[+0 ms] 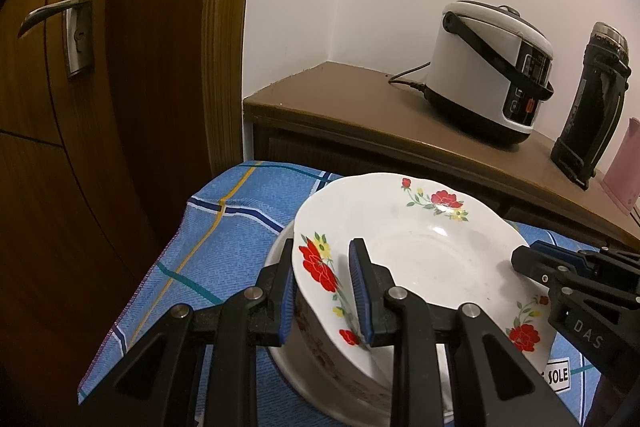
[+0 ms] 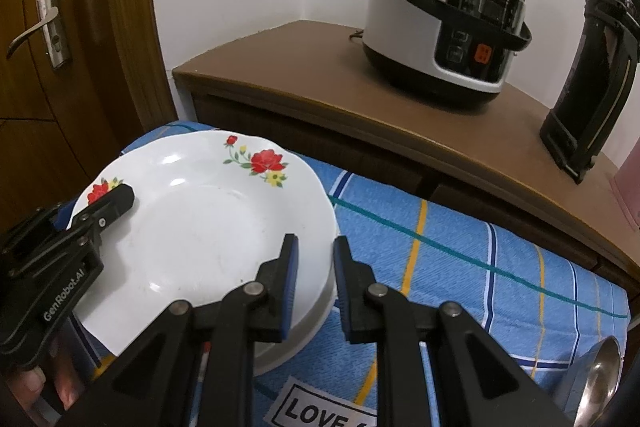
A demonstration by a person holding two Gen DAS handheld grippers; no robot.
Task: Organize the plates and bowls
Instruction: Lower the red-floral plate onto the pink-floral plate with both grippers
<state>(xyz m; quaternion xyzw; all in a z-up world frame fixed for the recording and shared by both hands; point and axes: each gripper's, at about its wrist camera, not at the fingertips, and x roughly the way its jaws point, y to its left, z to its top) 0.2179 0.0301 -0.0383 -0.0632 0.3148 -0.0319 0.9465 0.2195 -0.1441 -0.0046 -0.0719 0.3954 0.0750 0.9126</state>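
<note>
A white plate with red flowers (image 1: 420, 251) lies on top of a white bowl (image 1: 320, 359) on the blue checked cloth (image 1: 224, 239). My left gripper (image 1: 324, 291) straddles the plate's left rim, one finger outside and one inside, jaws a little apart. My right gripper (image 2: 316, 279) straddles the right rim of the plate (image 2: 208, 227), with the bowl (image 2: 304, 331) under it. Its jaws stand apart too. Each gripper shows in the other's view, the right gripper (image 1: 532, 261) and the left gripper (image 2: 116, 201).
A wooden cabinet (image 2: 360, 107) behind the cloth holds a white rice cooker (image 2: 444, 15) and a black flask (image 2: 588, 75). A wooden door with a metal handle (image 1: 60, 11) is at the left. A metal ladle (image 2: 596, 383) lies at the cloth's right edge.
</note>
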